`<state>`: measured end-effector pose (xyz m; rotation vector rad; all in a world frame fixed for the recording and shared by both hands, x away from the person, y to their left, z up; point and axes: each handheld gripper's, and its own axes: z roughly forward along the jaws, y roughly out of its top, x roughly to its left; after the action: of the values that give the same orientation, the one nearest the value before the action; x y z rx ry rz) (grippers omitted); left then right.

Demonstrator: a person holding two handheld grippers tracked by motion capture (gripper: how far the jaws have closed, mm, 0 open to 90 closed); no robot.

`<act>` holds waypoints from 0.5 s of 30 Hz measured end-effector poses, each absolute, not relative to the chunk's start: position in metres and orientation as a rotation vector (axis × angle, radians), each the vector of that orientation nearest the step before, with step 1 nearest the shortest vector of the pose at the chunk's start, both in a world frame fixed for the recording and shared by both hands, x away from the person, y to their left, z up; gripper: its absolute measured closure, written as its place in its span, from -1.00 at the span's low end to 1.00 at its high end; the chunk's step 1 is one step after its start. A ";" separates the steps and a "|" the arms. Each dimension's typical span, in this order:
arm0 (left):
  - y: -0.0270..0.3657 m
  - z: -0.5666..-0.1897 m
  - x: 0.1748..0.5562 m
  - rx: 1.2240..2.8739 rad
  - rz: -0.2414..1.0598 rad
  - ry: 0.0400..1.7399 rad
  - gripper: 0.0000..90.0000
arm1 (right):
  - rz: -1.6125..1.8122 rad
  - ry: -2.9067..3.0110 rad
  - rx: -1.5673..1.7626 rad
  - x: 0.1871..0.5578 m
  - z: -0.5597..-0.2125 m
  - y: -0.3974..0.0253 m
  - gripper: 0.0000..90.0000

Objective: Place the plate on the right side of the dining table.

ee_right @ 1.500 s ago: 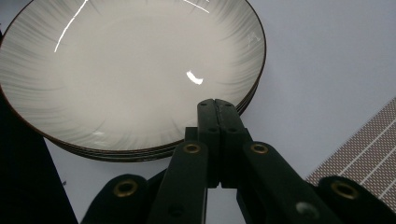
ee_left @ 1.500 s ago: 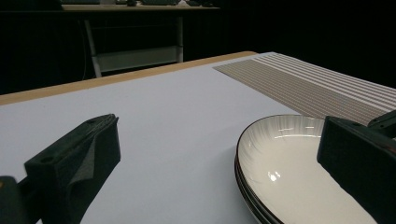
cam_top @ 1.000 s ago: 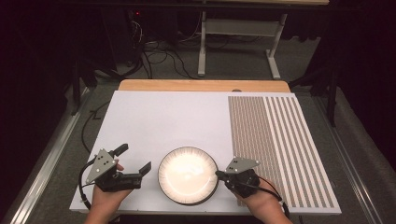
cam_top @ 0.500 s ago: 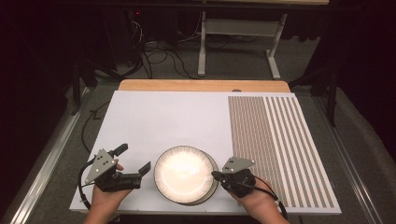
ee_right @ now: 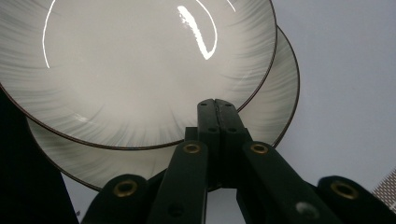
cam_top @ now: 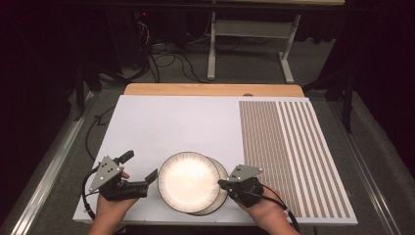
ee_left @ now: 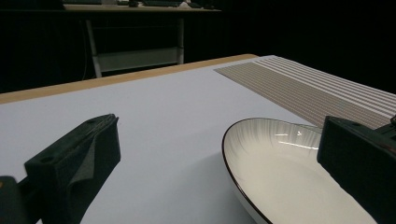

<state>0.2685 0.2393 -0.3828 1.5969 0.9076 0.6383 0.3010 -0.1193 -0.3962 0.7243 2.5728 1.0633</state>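
Looking down from the high view, we see two stacked plates near the front edge of a white table [cam_top: 161, 122]. The upper plate [cam_top: 188, 181] is cream with a thin dark rim and is offset to the left of the lower plate [cam_top: 221, 191], whose right crescent peeks out beneath it. Our right gripper [cam_top: 226, 185] sits at the right edge of the plates; in the right gripper view its jaws are pressed together at the upper plate's rim [ee_right: 140, 70], with the lower plate [ee_right: 275, 107] below. Our left gripper [cam_top: 142, 169] rests just left of the plates, jaws spread wide and holding nothing. A striped mat [cam_top: 293, 156] covers the table's right side.
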 end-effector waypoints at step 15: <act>0.238 -0.385 0.271 1.613 0.590 0.924 -1.00 | 1.080 2.618 0.677 0.300 -0.406 -0.096 1.00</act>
<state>0.2708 0.2376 -0.3845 1.6127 0.9238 0.5899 0.2996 -0.0955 -0.4056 0.6773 2.6181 1.0801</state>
